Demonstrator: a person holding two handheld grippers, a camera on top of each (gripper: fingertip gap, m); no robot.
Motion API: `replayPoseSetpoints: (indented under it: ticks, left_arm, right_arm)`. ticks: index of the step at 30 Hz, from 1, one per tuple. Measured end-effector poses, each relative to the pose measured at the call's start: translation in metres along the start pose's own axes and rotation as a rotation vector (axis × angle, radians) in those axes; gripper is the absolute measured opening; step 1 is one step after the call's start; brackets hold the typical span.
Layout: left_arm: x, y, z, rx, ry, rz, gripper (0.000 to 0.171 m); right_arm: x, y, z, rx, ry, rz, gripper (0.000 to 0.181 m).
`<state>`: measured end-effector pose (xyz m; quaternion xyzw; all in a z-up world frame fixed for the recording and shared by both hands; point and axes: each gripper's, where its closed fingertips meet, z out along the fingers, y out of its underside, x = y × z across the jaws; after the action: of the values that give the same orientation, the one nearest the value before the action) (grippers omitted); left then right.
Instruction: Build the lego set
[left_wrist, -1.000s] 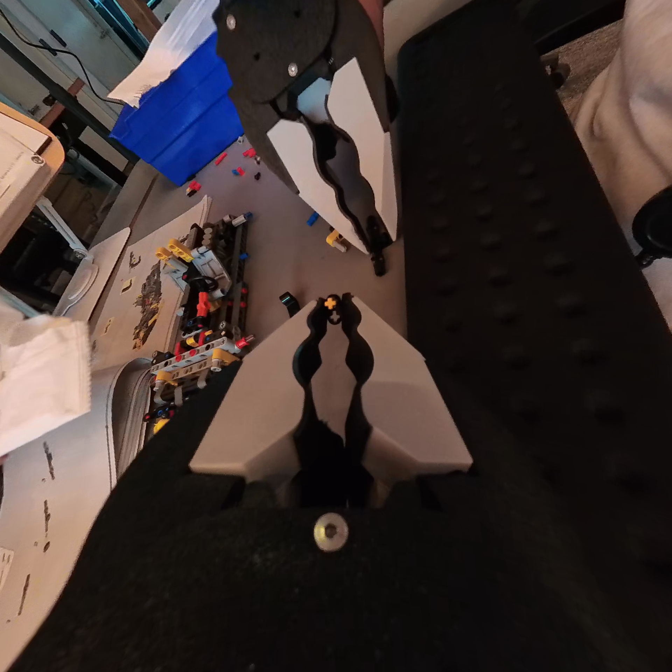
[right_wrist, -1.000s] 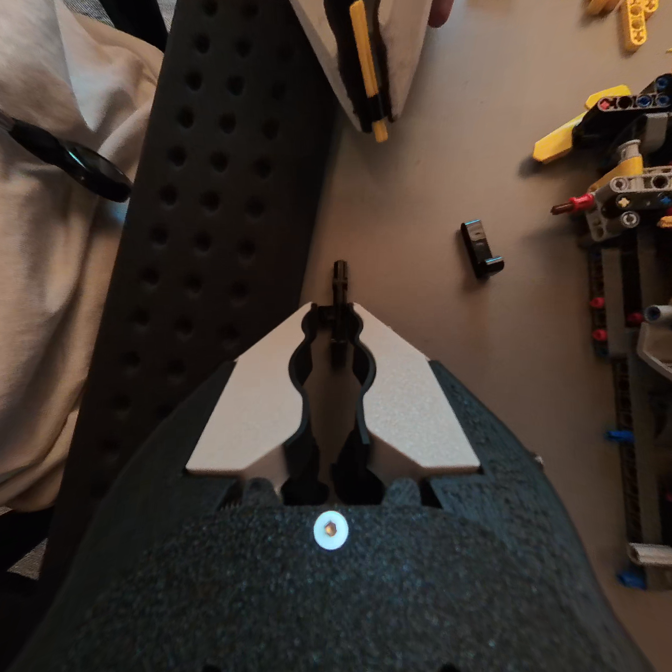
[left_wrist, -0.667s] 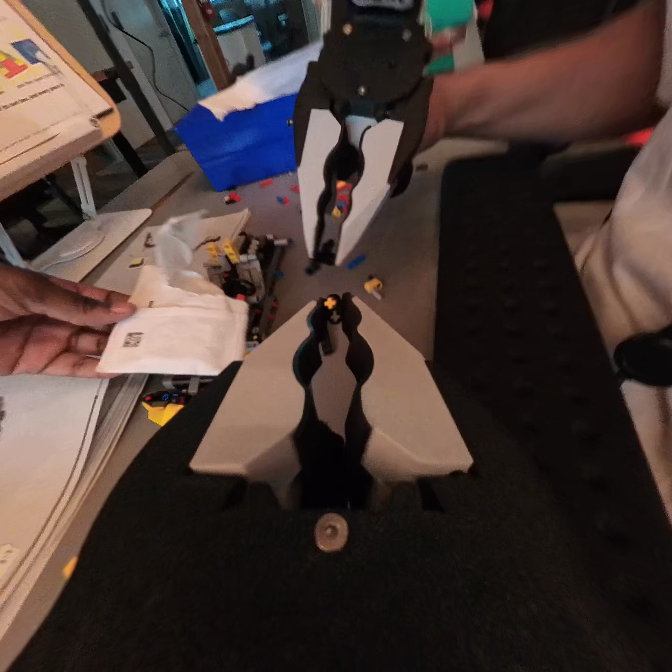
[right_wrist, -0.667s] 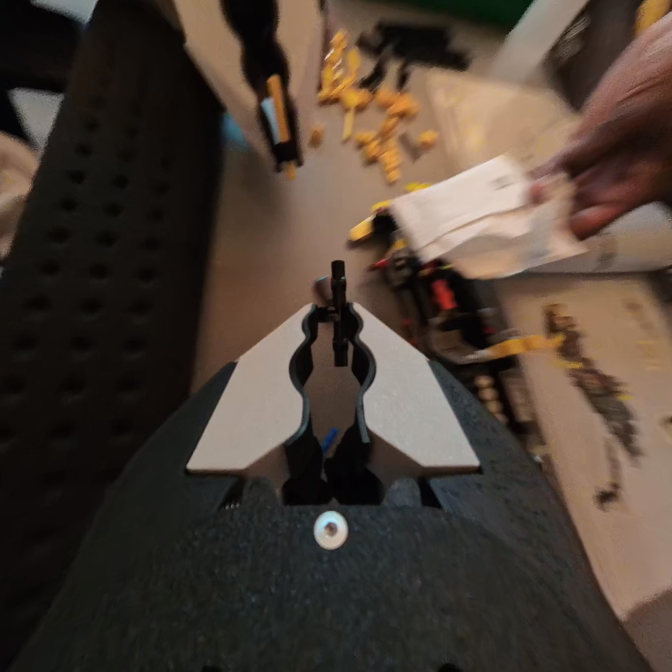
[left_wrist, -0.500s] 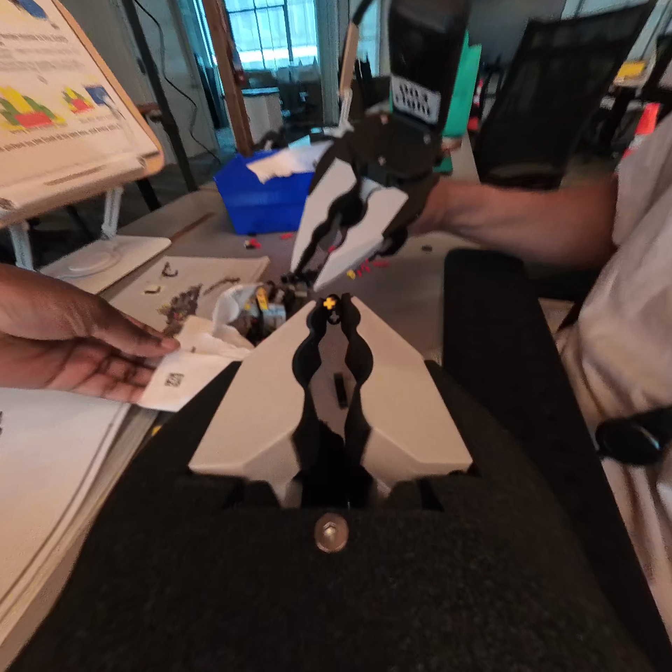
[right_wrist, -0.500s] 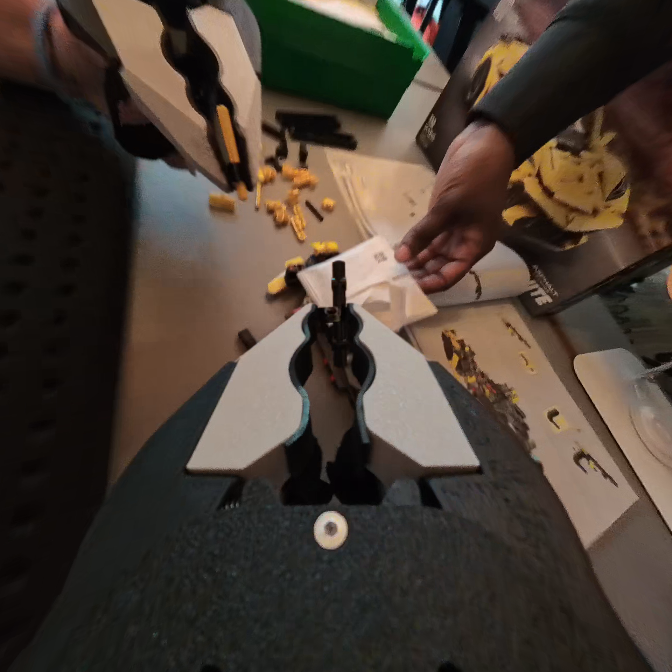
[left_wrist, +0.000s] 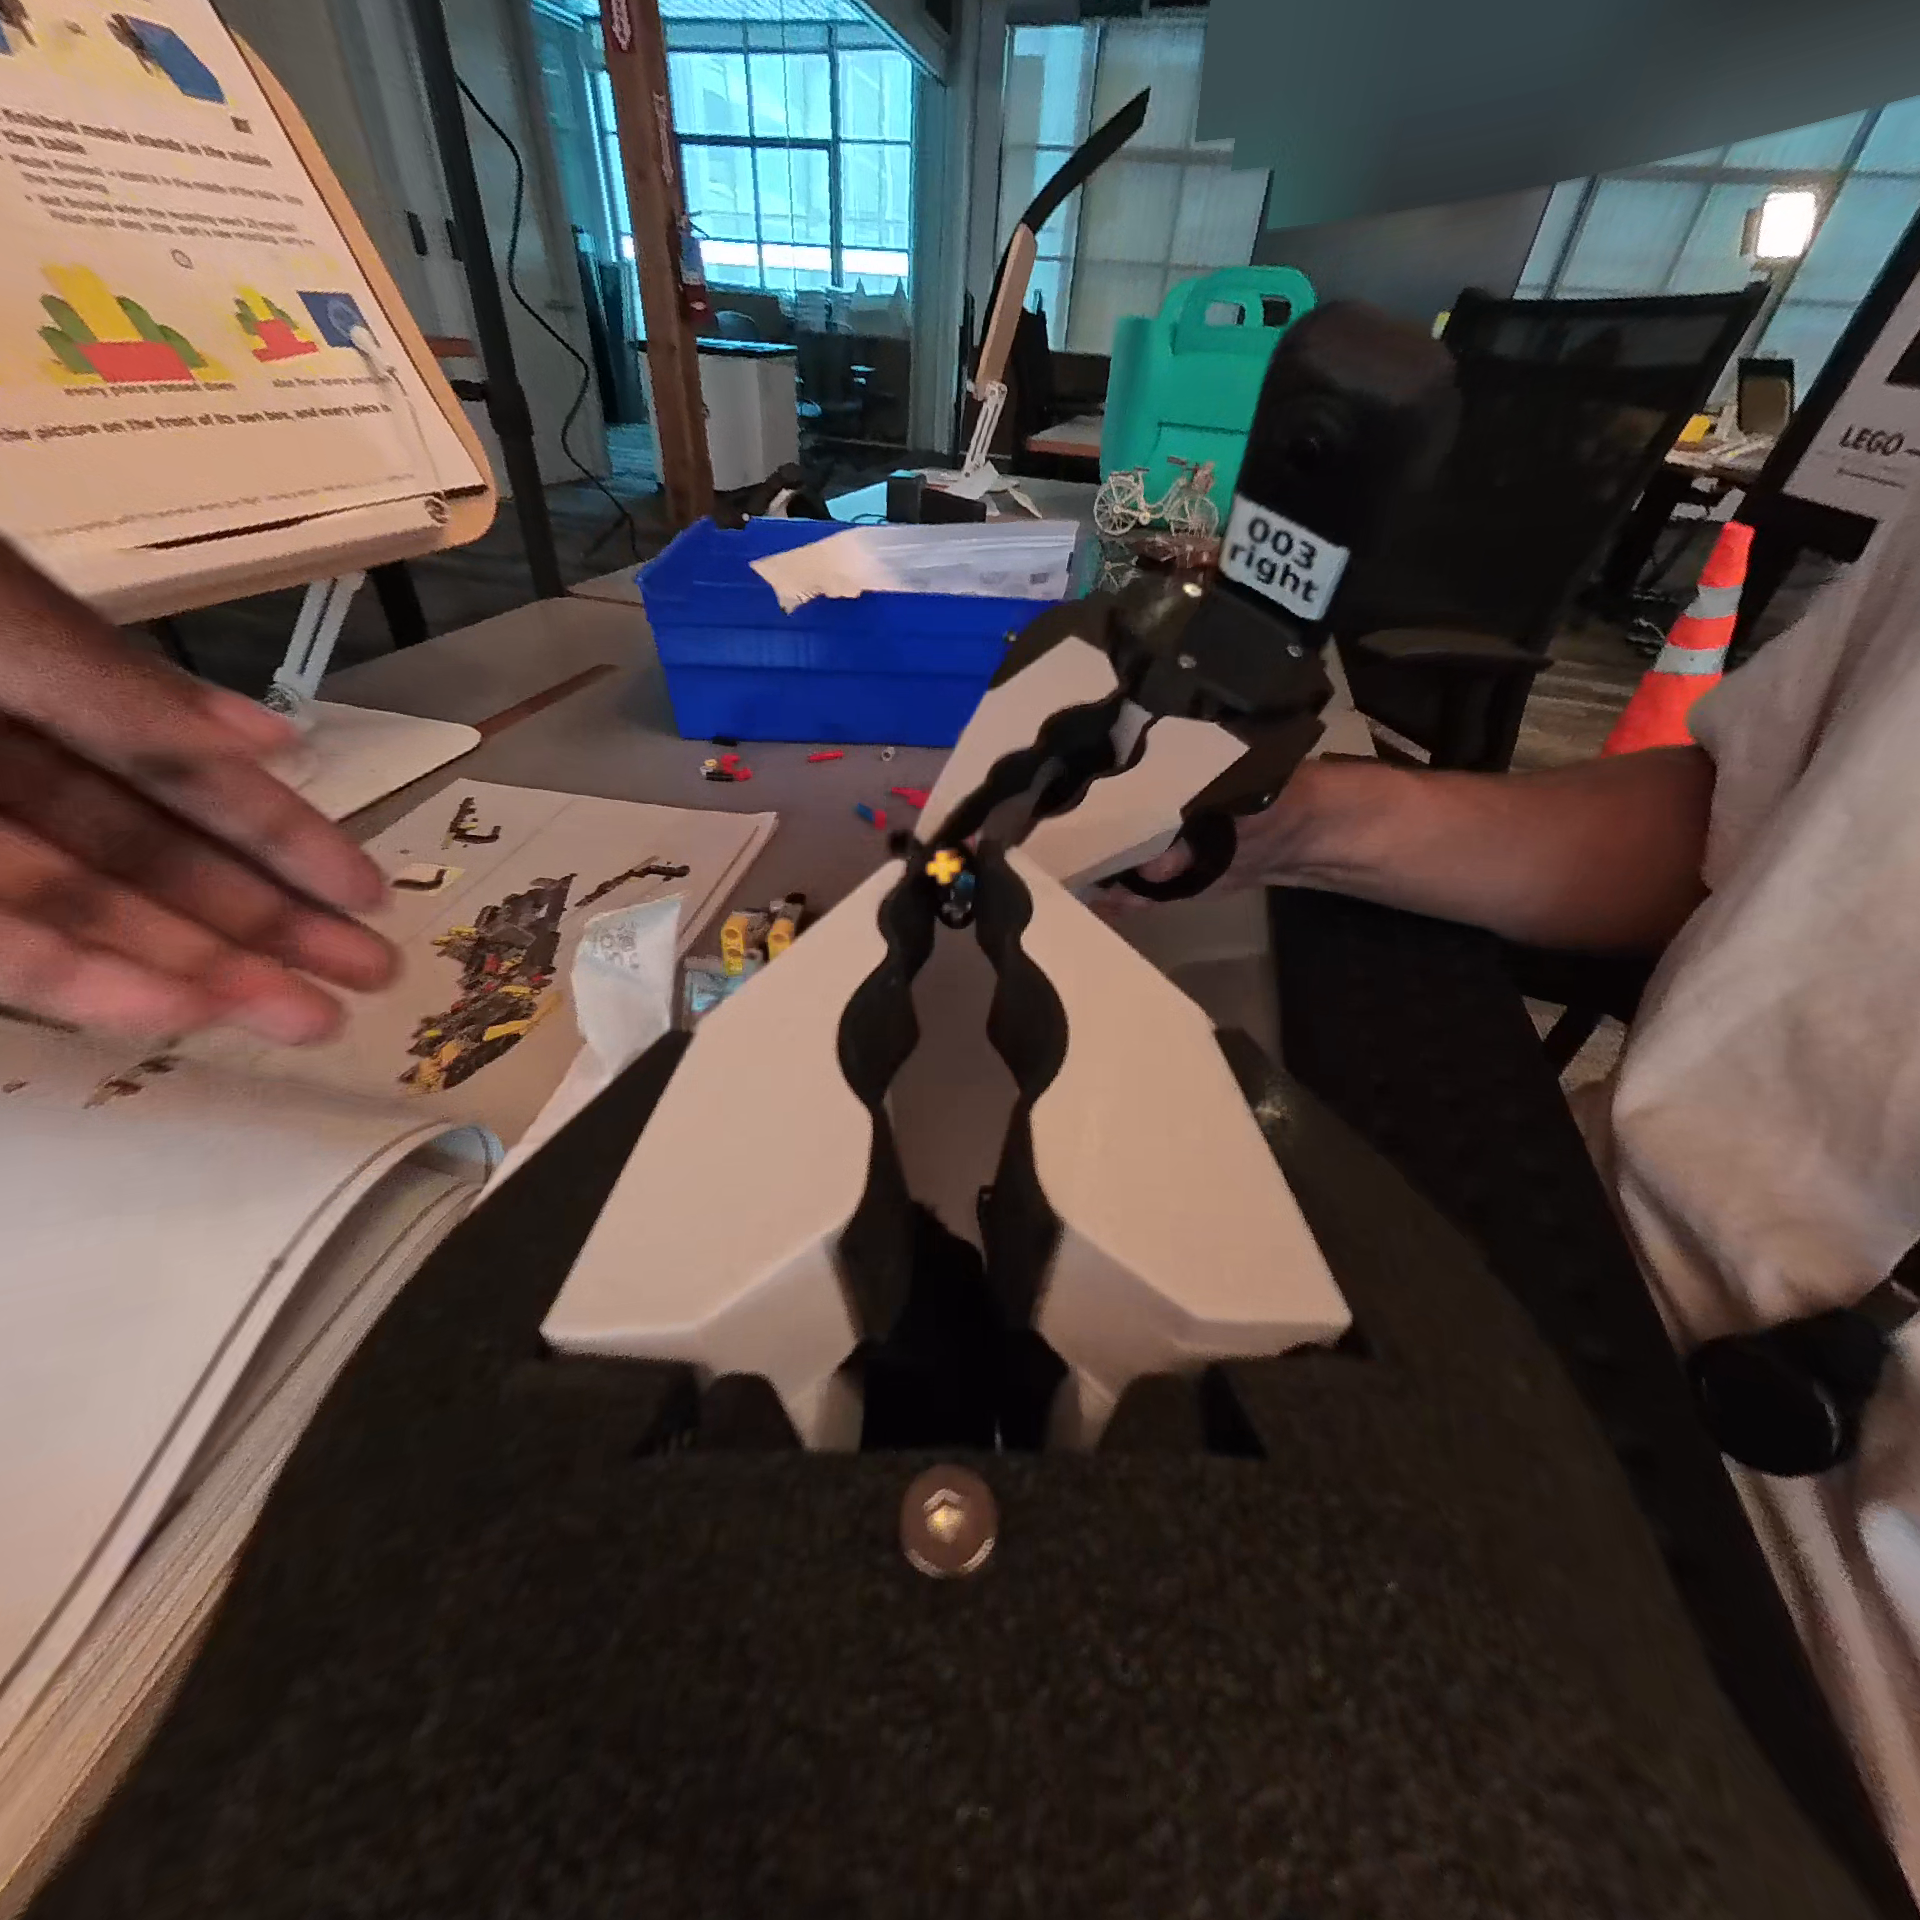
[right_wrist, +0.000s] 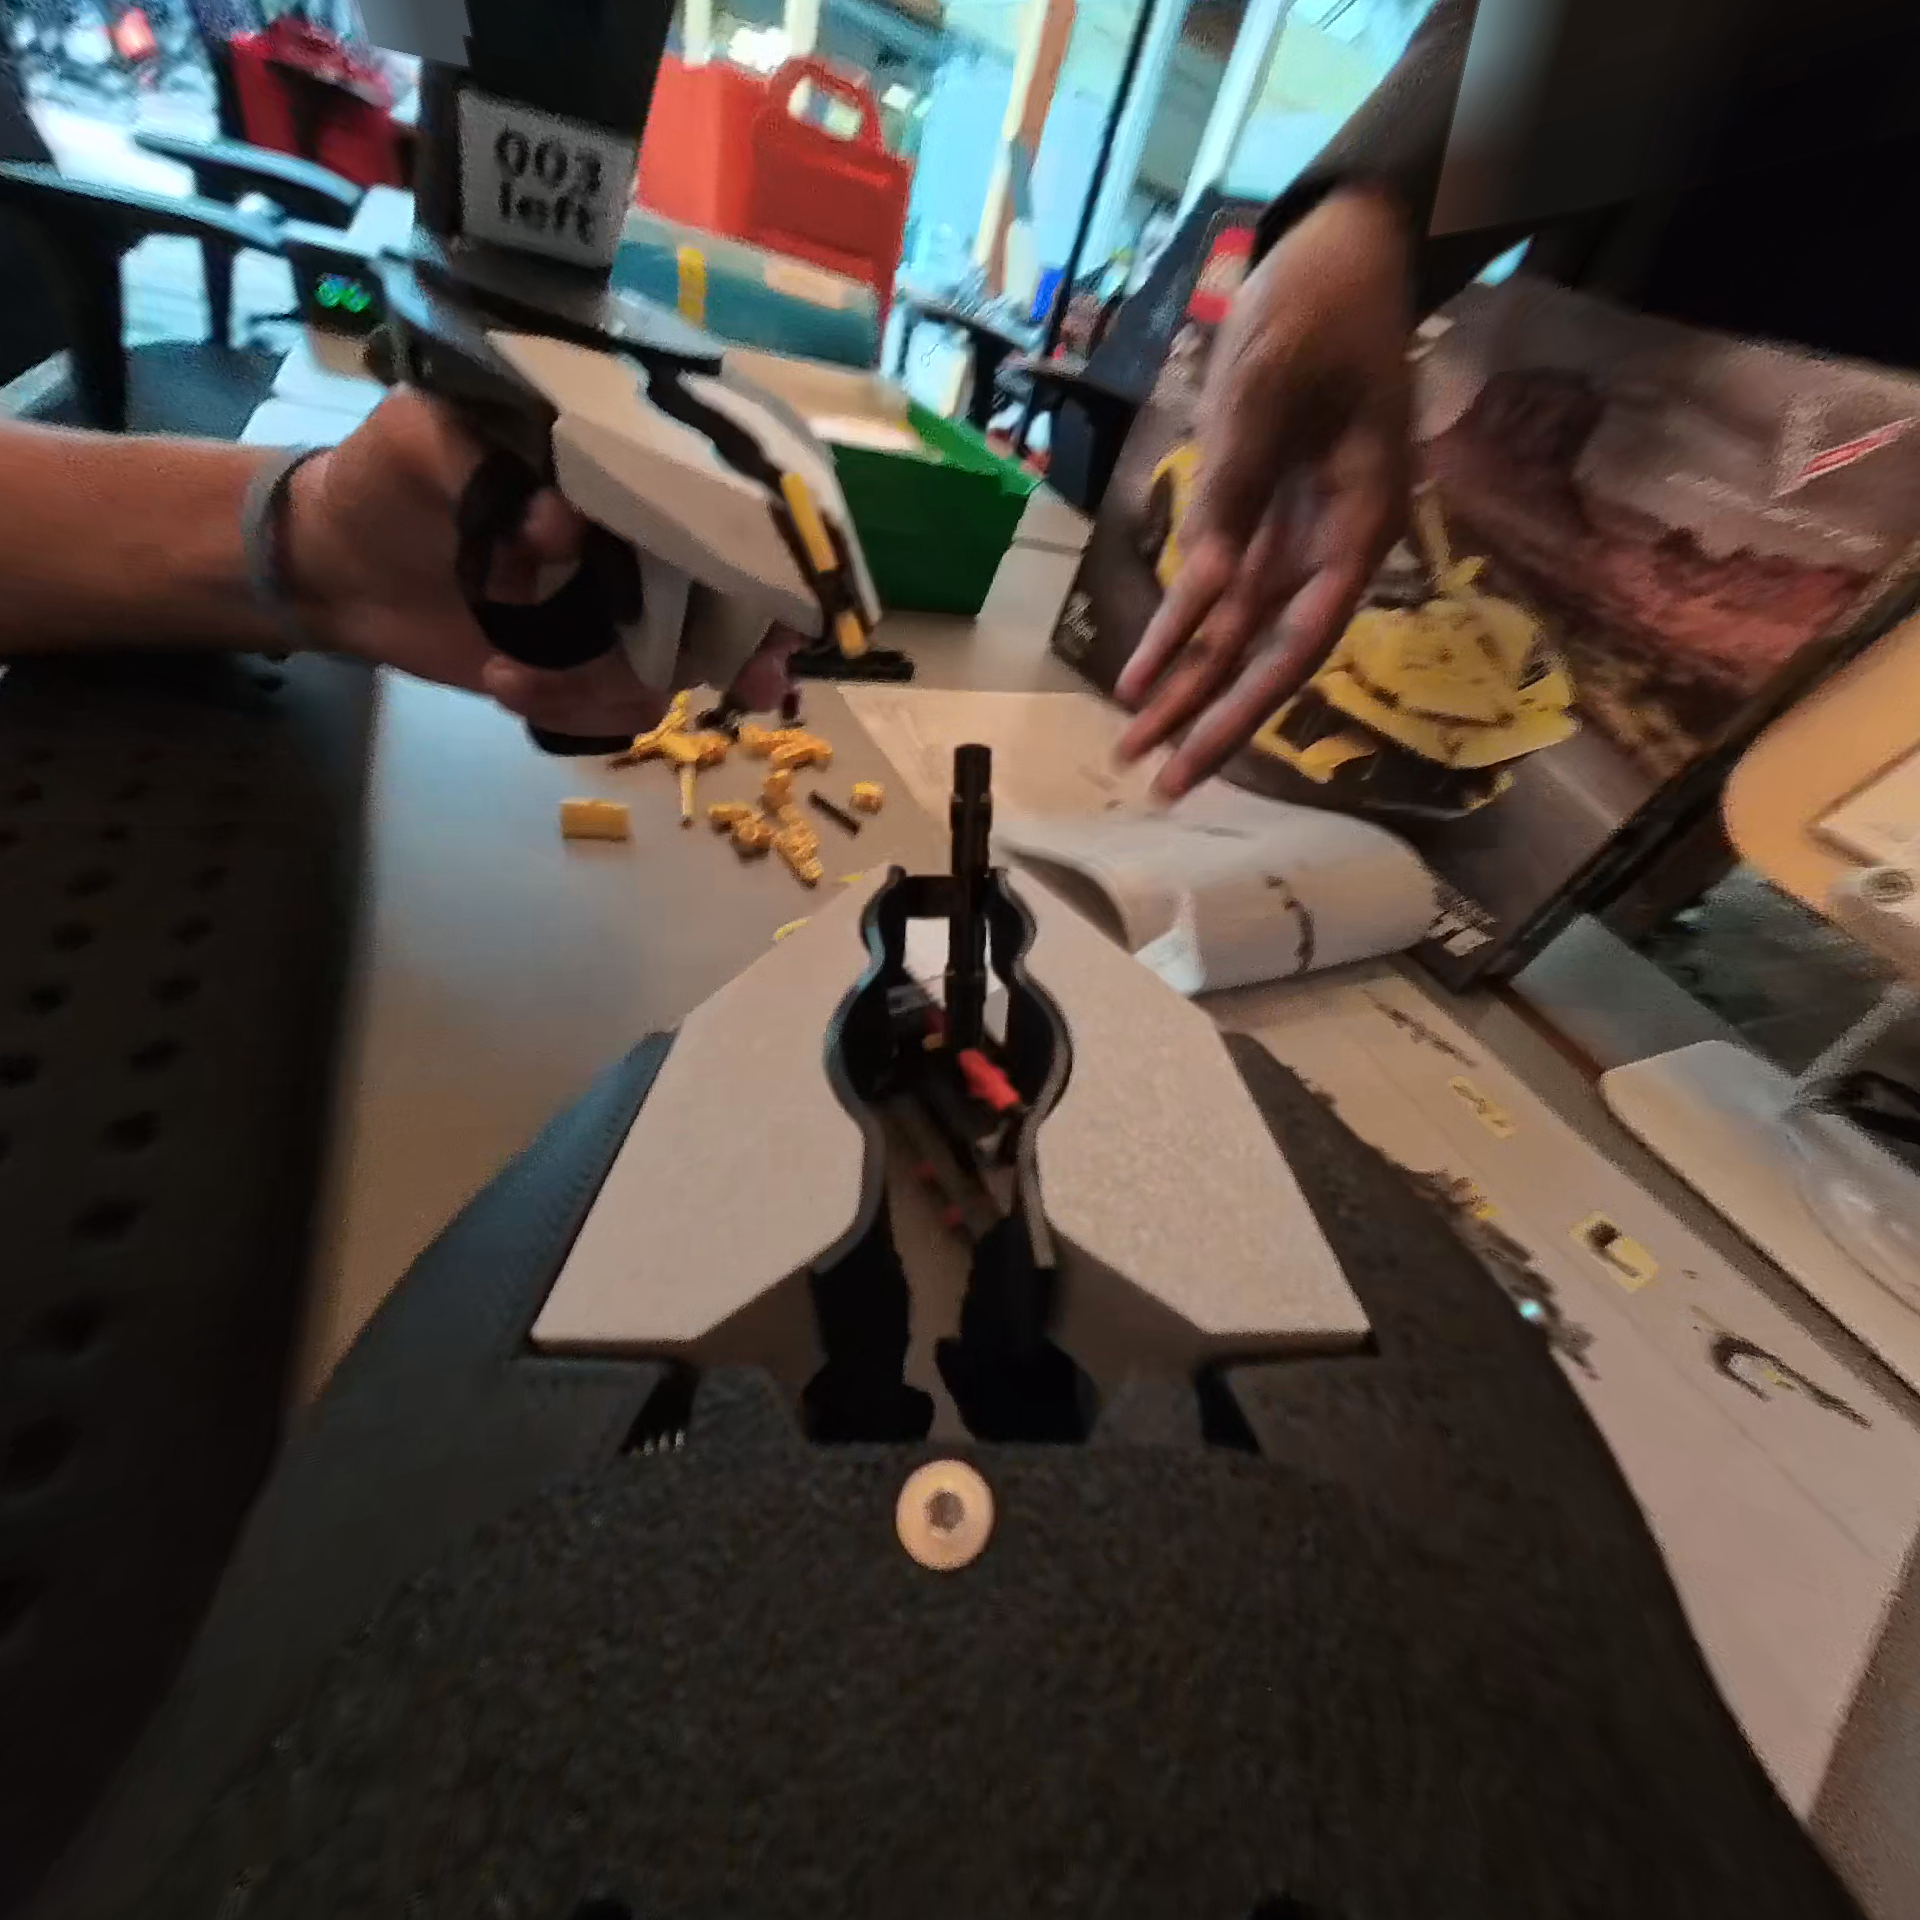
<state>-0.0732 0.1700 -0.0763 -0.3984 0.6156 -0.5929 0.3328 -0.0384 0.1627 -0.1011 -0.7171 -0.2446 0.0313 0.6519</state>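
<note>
My left gripper (left_wrist: 948, 883) is shut on a yellow axle (left_wrist: 943, 865), seen end-on as a yellow cross at the tips. In the right wrist view the left gripper (right_wrist: 852, 634) is at upper left, raised above the table, with the yellow axle (right_wrist: 821, 551) lying along its jaws. My right gripper (right_wrist: 943, 894) is shut on a black pin (right_wrist: 971, 821) that sticks out past the tips. In the left wrist view the right gripper (left_wrist: 914, 842) points down-left, its tip close to my left tips. The part-built model (left_wrist: 753, 930) is mostly hidden behind the fingers.
Another person's hand (left_wrist: 156, 852) hovers over the open instruction booklet (left_wrist: 540, 914); it also shows in the right wrist view (right_wrist: 1268, 499). A white bag (left_wrist: 623, 977), a blue bin (left_wrist: 831, 665), a green bin (right_wrist: 935, 520), the set box (right_wrist: 1558, 623) and loose yellow pieces (right_wrist: 758, 790) lie around. Tip to tip, the grippers are about 5 cm apart.
Both grippers have lifted and tilted from looking down at the table to looking across it, and their tips have come closer. The other person's hand brought in a white bag and let it go.
</note>
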Motion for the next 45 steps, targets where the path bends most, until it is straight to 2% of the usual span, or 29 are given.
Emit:
replayPoseSetpoints:
  ticks: [3,12,17,20,27,45]
  left_arm:
    - [0.003,0.008,0.001,-0.026,0.005,0.019,0.005]
    - [-0.004,0.014,-0.002,-0.034,-0.008,-0.012,0.005]
    - [-0.005,0.022,-0.003,-0.066,-0.010,0.008,0.005]
    - [-0.008,0.031,-0.001,-0.104,-0.014,-0.040,0.005]
    - [-0.006,0.029,0.003,-0.070,0.012,-0.120,0.005]
    - [-0.010,0.037,0.007,-0.101,-0.017,-0.086,0.005]
  right_arm:
    - [-0.011,0.011,0.006,-0.058,-0.066,0.019,0.014]
    - [-0.013,0.019,0.010,-0.094,-0.079,-0.007,0.014]
    - [-0.008,0.018,0.011,-0.077,-0.024,-0.089,0.015]
    - [-0.010,0.015,0.012,-0.084,0.021,-0.217,0.014]
    - [-0.017,0.019,0.017,-0.142,0.057,-0.348,0.015]
    - [-0.016,0.015,0.015,-0.114,0.045,-0.301,0.014]
